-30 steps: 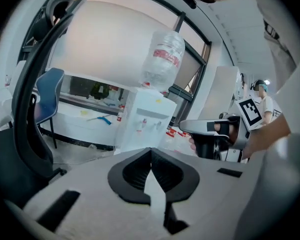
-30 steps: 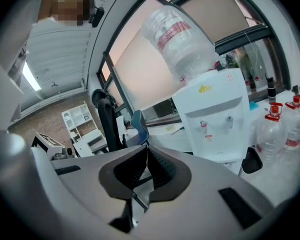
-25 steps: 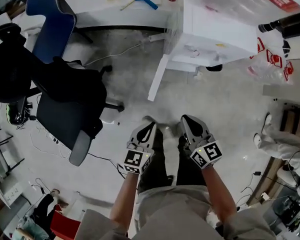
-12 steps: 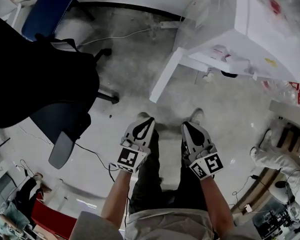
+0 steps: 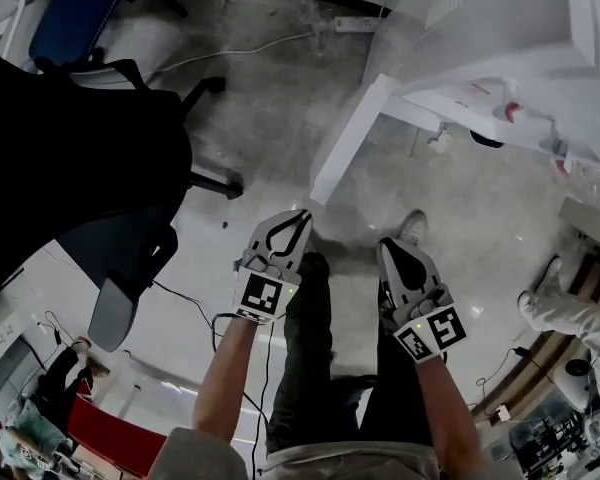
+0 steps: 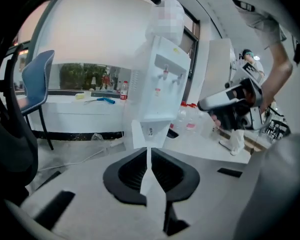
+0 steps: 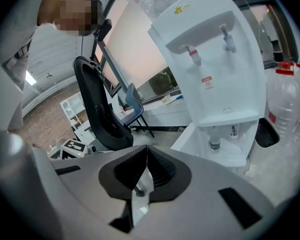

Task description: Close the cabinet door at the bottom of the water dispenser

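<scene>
The white water dispenser (image 5: 500, 58) stands at the upper right of the head view. Its bottom cabinet door (image 5: 345, 138) hangs open, swung out over the floor toward me. In the right gripper view the open cabinet (image 7: 225, 146) shows a small bottle (image 7: 215, 145) inside. My left gripper (image 5: 298, 215) is shut and empty, a short way in front of the door's free edge. My right gripper (image 5: 392, 243) is also shut and empty, beside it and lower right of the door. In the left gripper view, the left gripper (image 6: 149, 151) points at the dispenser (image 6: 162, 84). In its own view the right gripper (image 7: 147, 149) holds nothing.
A black office chair (image 5: 70, 158) fills the left, with a blue chair (image 5: 75, 18) behind it. A cable (image 5: 250, 53) runs across the concrete floor. Large water bottles (image 7: 290, 99) stand right of the dispenser. My legs (image 5: 310, 348) are below the grippers.
Both grippers have sunk toward the floor and my head has come lower. The dispenser and its open door now look larger and sit further to the upper right. Both stay shut.
</scene>
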The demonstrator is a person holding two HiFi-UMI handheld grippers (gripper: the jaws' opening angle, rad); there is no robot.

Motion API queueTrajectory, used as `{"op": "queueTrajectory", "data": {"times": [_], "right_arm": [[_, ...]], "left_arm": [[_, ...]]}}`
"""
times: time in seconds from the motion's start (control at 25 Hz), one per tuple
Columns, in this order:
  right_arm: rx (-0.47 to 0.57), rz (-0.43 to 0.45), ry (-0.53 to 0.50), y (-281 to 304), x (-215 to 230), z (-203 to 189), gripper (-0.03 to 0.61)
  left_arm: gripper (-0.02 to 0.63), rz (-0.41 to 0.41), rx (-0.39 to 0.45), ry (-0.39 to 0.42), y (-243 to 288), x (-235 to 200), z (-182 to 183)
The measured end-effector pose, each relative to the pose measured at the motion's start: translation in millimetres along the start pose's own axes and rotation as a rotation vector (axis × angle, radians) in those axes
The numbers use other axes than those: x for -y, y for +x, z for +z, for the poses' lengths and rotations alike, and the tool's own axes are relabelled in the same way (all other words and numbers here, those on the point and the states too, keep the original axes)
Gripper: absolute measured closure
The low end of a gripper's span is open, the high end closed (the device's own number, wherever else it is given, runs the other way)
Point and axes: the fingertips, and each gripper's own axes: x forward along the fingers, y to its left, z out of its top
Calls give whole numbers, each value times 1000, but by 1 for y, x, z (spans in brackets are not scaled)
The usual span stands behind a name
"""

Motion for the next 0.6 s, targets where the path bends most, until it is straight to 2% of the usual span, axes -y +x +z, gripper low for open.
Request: {"op": "queueTrajectory", "data": {"times": [0.12, 0.2, 0.44, 0.6], "right_arm": [[-9, -8, 13, 3, 7, -12, 566], [-18, -10, 18, 4, 12, -21, 566], [-29, -12, 19, 5, 21, -38, 566], [-24, -26, 28, 1, 30, -44, 566]], "left_arm": [[560, -45, -60, 89, 12, -9, -29], [537, -59, -106, 116, 20, -13, -49], [515, -103, -203, 263, 41, -13, -89], [502, -95, -247, 305, 54, -15, -103]]}}
